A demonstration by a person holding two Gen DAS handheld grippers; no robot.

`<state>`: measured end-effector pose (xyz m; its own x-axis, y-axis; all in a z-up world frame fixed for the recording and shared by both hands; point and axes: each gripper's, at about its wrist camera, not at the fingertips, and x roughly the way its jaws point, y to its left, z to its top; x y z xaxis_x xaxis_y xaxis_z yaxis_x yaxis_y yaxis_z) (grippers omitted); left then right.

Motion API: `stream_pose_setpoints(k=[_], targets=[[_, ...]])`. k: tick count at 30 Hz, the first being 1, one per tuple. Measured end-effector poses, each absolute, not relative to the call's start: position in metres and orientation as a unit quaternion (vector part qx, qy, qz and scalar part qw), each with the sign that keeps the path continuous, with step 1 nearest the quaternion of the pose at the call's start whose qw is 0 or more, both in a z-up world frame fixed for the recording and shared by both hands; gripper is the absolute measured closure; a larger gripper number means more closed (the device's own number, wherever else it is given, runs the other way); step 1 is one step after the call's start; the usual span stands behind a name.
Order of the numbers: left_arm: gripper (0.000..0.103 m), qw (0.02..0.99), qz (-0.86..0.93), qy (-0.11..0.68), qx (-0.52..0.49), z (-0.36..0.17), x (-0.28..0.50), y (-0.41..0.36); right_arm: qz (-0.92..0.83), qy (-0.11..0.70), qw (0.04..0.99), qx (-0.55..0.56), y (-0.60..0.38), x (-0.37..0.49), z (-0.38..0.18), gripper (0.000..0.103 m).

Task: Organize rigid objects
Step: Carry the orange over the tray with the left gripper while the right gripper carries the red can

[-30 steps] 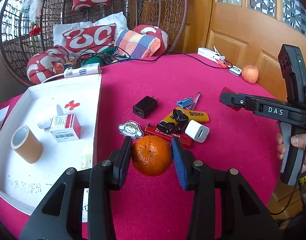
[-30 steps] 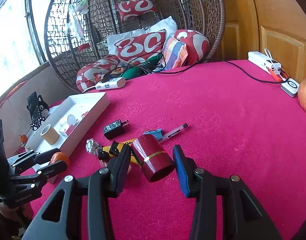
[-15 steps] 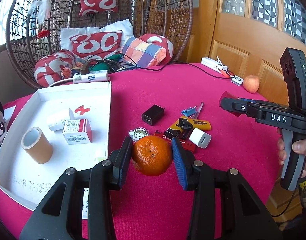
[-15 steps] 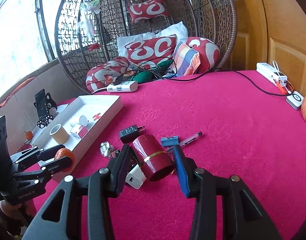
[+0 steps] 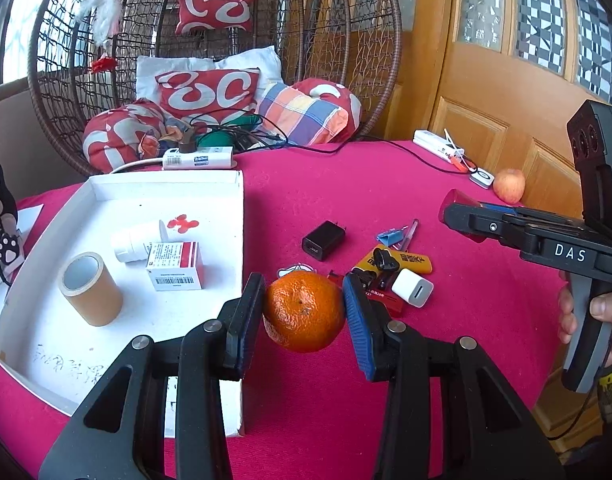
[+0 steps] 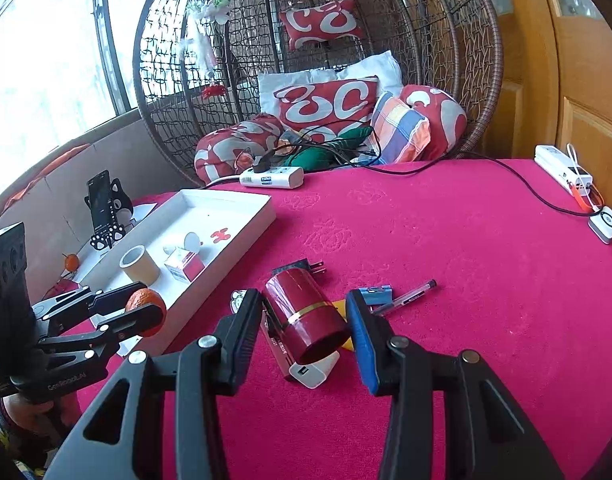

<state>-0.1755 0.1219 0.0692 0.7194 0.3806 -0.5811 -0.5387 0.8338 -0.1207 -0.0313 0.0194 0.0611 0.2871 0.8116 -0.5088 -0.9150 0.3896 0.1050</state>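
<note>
my left tongs (image 5: 304,312) are clamped on the orange (image 5: 304,311), held in the air just beside the tray (image 5: 234,184). my right tongs (image 6: 304,320) grip the red can (image 6: 306,316) above the pile. tape (image 5: 90,289), bottle (image 5: 140,238) and box (image 5: 174,266) already lie in the tray. the charger (image 5: 323,240), white plug (image 5: 412,293), pen (image 5: 409,234) and clip (image 5: 389,235) still wait on the cloth, so i judge it roughly half done.
</note>
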Motion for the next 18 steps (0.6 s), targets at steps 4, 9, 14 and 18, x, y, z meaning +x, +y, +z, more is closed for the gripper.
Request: stream_pose_setpoints(k=[4,9,14,18], targets=[[0.063,0.916,0.255,0.271,-0.148,0.071,-0.181,0.126,0.552,0.24,0.791,-0.112,0.027,-0.039,0.065,0.06],[0.063,0.917,0.262,0.26,-0.155,0.075,-0.19,0.131,0.563,0.232,0.783,-0.124,0.039,-0.048,0.068,0.06],[0.063,0.916,0.269,0.251,-0.161,0.079,-0.198,0.137,0.574,0.226,0.776,-0.133,0.05,-0.058,0.07,0.06],[0.063,0.915,0.277,0.243,-0.166,0.081,-0.206,0.142,0.579,0.221,0.772,-0.141,0.058,-0.065,0.072,0.06]])
